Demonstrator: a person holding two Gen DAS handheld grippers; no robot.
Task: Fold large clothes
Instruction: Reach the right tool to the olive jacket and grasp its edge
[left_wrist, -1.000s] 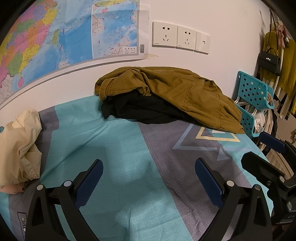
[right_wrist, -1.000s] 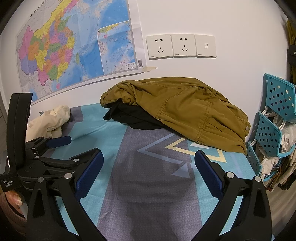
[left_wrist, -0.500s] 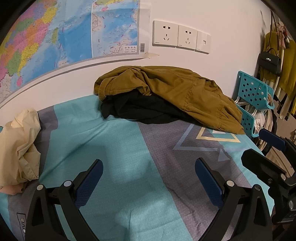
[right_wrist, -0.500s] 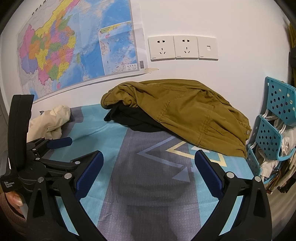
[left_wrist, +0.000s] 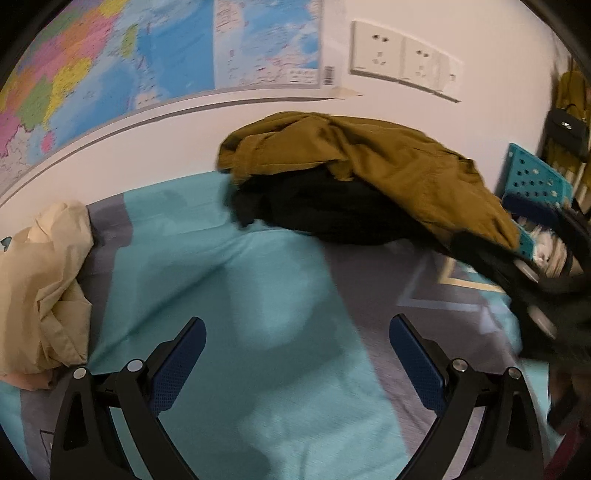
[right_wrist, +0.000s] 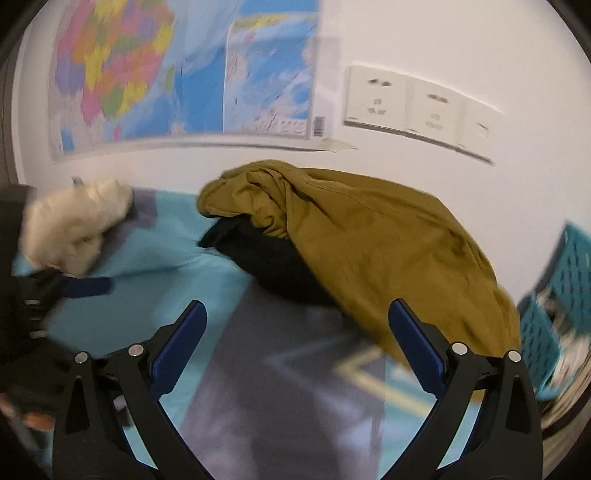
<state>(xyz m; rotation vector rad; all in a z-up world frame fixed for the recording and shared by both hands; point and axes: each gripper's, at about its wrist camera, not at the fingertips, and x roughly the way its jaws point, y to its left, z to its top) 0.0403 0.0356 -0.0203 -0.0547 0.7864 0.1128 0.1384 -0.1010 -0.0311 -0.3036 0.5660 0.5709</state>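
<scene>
An olive-brown jacket (left_wrist: 388, 162) lies crumpled at the back of the bed against the wall, on top of a black garment (left_wrist: 325, 210). Both show in the right wrist view too, the jacket (right_wrist: 369, 240) over the black garment (right_wrist: 266, 254). A cream garment (left_wrist: 40, 280) is heaped at the left edge and also shows in the right wrist view (right_wrist: 74, 225). My left gripper (left_wrist: 297, 350) is open and empty above the sheet. My right gripper (right_wrist: 297, 339) is open and empty, close in front of the jacket's near hem. It also shows blurred in the left wrist view (left_wrist: 517, 236).
The bed sheet (left_wrist: 240, 295) is teal and grey with a triangle pattern. A teal perforated rack (left_wrist: 535, 181) stands past the bed's right edge. A map (right_wrist: 177, 70) and wall sockets (right_wrist: 406, 103) are on the wall behind the bed.
Both grippers have moved forward toward the clothes pile, the right one further. The views are now blurred from motion. Both stay open and the clothes have not moved.
</scene>
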